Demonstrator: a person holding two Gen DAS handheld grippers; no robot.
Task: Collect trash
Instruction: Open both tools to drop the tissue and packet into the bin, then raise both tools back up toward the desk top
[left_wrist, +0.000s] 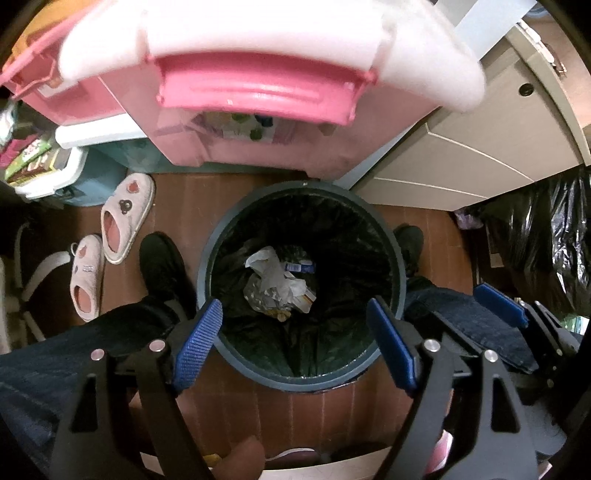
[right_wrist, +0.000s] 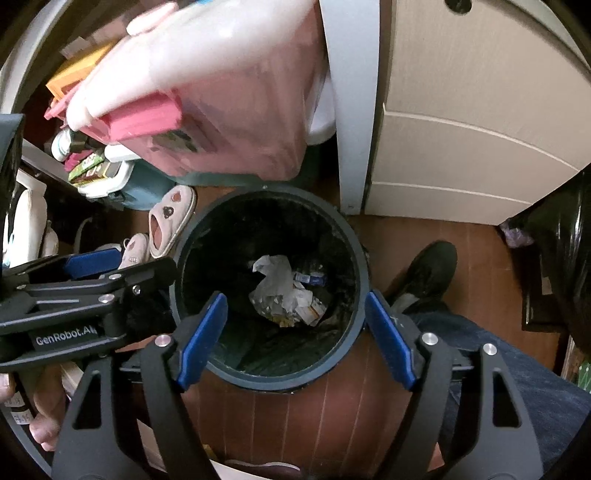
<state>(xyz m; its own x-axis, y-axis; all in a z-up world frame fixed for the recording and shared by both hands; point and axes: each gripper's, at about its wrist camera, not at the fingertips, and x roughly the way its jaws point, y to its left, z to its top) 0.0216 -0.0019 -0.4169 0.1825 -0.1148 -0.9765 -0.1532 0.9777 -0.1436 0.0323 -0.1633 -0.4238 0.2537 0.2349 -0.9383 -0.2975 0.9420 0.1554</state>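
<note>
A round dark bin (left_wrist: 400, 266) with a black liner stands on the brown floor below me; it also shows in the right wrist view (right_wrist: 364, 273). Crumpled white plastic and small cartons (left_wrist: 279, 282) lie at its bottom, seen too in the right wrist view (right_wrist: 286, 291). My left gripper (left_wrist: 295, 345) hangs open and empty above the bin's near rim. My right gripper (right_wrist: 295, 339) is likewise open and empty above the near rim. The left gripper's body shows at the left of the right wrist view (right_wrist: 81, 295).
A pink storage box (left_wrist: 258, 85) with a white lid hangs over the bin's far side. Pink slippers (left_wrist: 125, 218) lie left of the bin. Black shoes (left_wrist: 162, 262) and jeans legs flank it. A cream cabinet (left_wrist: 480, 147) and a black bag (left_wrist: 546, 236) stand right.
</note>
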